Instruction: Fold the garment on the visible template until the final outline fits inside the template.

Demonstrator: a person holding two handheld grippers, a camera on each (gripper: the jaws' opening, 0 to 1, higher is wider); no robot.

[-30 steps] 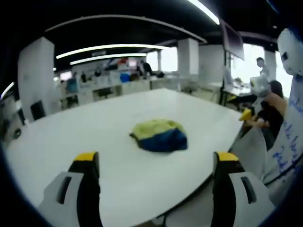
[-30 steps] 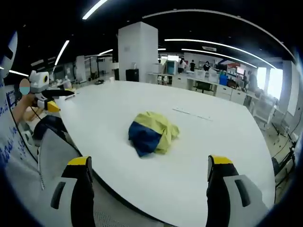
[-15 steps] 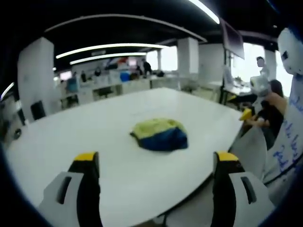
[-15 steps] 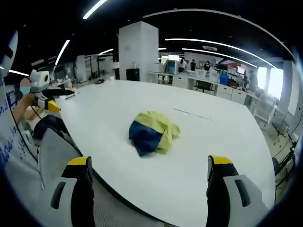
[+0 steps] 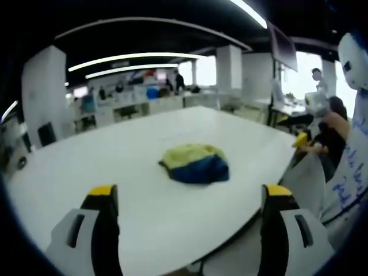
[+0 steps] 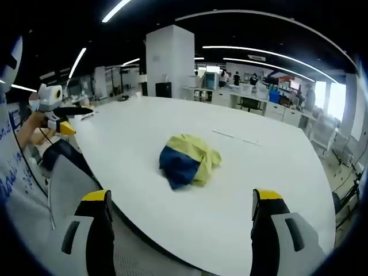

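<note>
Left tool (image 5: 188, 198): jaws spread wide, nothing held, hanging over the near table edge. Right tool (image 6: 179, 201): same, wide apart and empty.

Change over the last second: almost none. Both views drifted very slightly; the garment (image 5: 194, 163) lies as before, so that is camera motion. No approach begun; folding not started, by my reading.

Garment (image 6: 188, 160): crumpled yellow-and-blue heap, mid white table (image 5: 86, 167), well apart from both tools. No template outline discernible on the table.

Writing: blue handwriting on a white sheet (image 5: 347, 178) at the left view's right edge; illegible.
</note>
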